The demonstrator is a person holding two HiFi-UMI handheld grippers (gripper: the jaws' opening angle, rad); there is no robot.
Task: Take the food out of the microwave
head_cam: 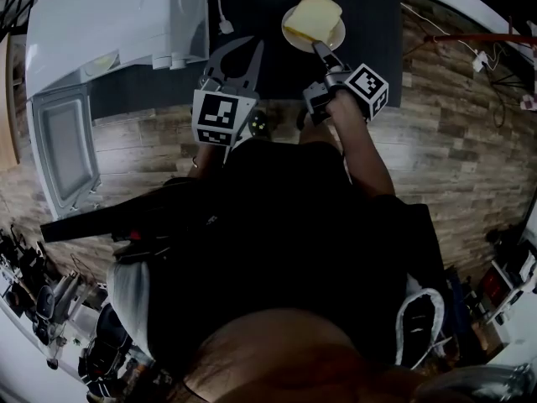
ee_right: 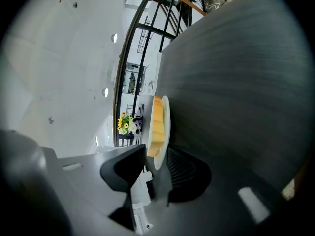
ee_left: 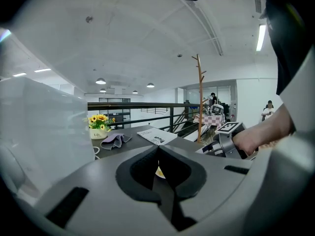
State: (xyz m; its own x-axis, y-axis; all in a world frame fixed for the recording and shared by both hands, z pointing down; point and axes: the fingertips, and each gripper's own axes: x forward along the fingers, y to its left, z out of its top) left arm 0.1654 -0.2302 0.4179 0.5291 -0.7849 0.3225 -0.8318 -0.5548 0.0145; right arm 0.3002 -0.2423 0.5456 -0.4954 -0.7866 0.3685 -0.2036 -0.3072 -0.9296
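Observation:
A slice of yellow bread (head_cam: 314,13) lies on a white plate (head_cam: 294,36) on the dark table (head_cam: 369,65), right of the white microwave (head_cam: 109,23). My right gripper (head_cam: 323,53) is at the plate's near rim. In the right gripper view the plate (ee_right: 165,113) with the bread (ee_right: 156,124) stands edge-on between the jaws of the right gripper (ee_right: 156,154), which sit a little apart from it, open. My left gripper (head_cam: 237,53) hovers left of the plate, shut and empty; its jaws meet in the left gripper view (ee_left: 158,150).
The microwave's door (head_cam: 63,145) hangs open at the left over the wooden floor. A flower pot (ee_left: 98,127), a grey cloth (ee_left: 115,140) and a booklet (ee_left: 156,135) lie at the table's far side. A white cable plug (head_cam: 225,26) rests beside the microwave.

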